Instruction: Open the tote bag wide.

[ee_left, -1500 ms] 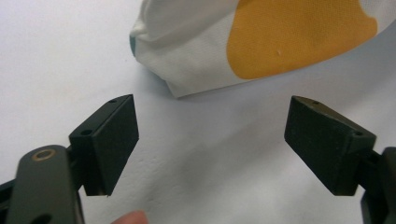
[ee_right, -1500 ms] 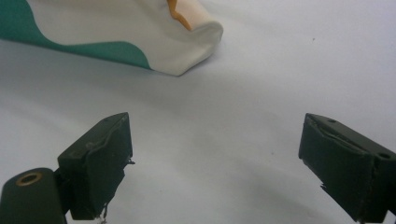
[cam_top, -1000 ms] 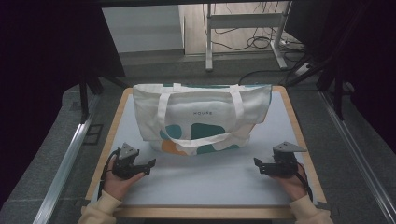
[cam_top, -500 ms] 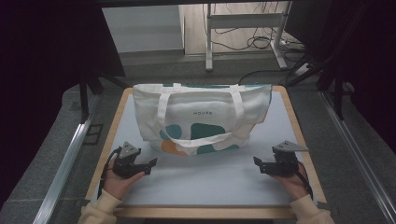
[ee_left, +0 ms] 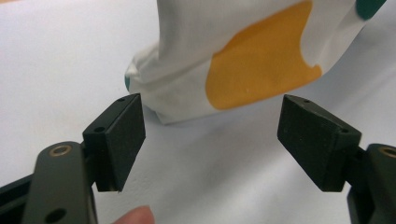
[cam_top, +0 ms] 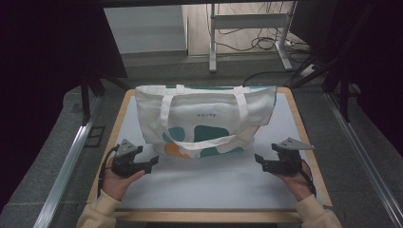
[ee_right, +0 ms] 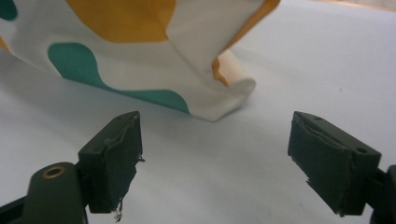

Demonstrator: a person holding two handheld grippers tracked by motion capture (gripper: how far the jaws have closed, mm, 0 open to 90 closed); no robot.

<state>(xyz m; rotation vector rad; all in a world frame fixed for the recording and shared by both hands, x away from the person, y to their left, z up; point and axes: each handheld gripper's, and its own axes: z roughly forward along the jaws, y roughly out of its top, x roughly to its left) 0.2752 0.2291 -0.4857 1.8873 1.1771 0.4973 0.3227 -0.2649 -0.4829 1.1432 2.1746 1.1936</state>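
Observation:
A white tote bag point(cam_top: 204, 118) with teal and orange blobs lies flat on the white table top point(cam_top: 209, 185), handles toward me. My left gripper point(cam_top: 153, 161) rests on the table near the bag's lower left corner point(ee_left: 154, 102). In the left gripper view it point(ee_left: 210, 135) is open and holds nothing, a little short of the cloth. My right gripper point(cam_top: 259, 159) sits off the bag's lower right corner point(ee_right: 229, 100). It point(ee_right: 215, 154) is open, its jaws have just been closing a little, and nothing is between them.
The table has a wooden rim point(cam_top: 304, 137). Metal rails point(cam_top: 71, 166) run along both sides of it. Behind the table stand a metal frame point(cam_top: 247, 21) and loose cables point(cam_top: 266, 45) on the floor.

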